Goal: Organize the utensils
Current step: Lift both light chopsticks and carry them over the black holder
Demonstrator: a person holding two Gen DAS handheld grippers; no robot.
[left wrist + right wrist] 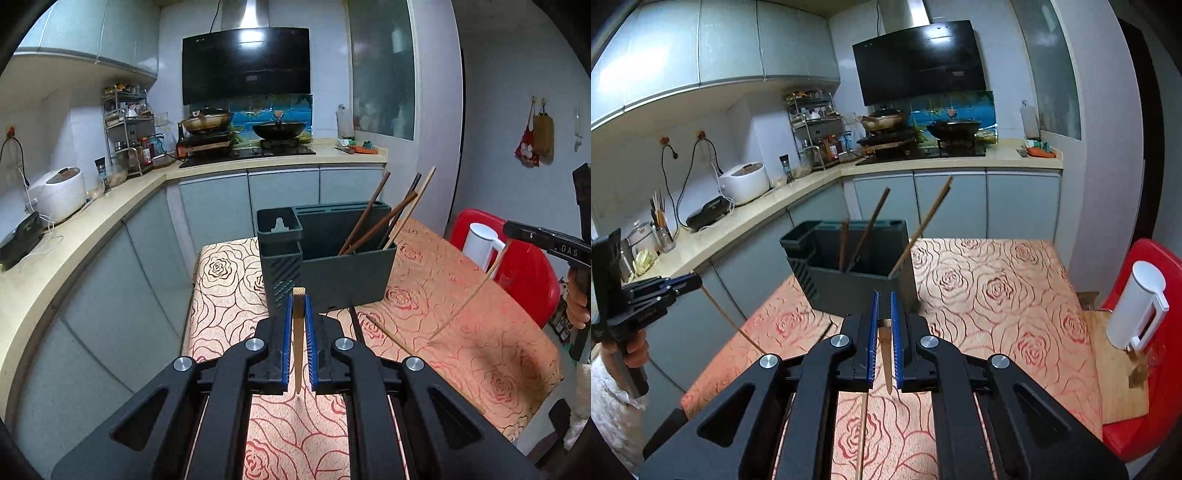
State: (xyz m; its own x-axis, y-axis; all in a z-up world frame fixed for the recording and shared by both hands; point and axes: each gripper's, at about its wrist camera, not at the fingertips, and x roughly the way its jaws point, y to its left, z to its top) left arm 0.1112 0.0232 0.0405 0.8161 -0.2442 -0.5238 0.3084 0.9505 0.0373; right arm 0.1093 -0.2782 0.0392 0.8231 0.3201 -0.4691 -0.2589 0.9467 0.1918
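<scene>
A dark grey utensil holder (pixel 332 258) stands on the rose-patterned table (pixel 461 332), with several chopsticks (pixel 373 221) leaning in its large compartment. It also shows in the right wrist view (pixel 857 266). My left gripper (pixel 299 295) is shut on a light wooden chopstick (pixel 298 339), held just before the holder. It shows from the side in the right wrist view (pixel 690 282). My right gripper (pixel 883 295) is shut on a brown chopstick (pixel 885 350), short of the holder. It shows in the left wrist view (pixel 517 230) with its chopstick (pixel 465 299) hanging down.
More chopsticks (pixel 384 334) lie on the table near the holder, and one (pixel 862 432) lies under my right gripper. A red chair (pixel 1145 369) with a white kettle (pixel 1137 302) stands at the table's right. The kitchen counter (pixel 74 251) runs along the left.
</scene>
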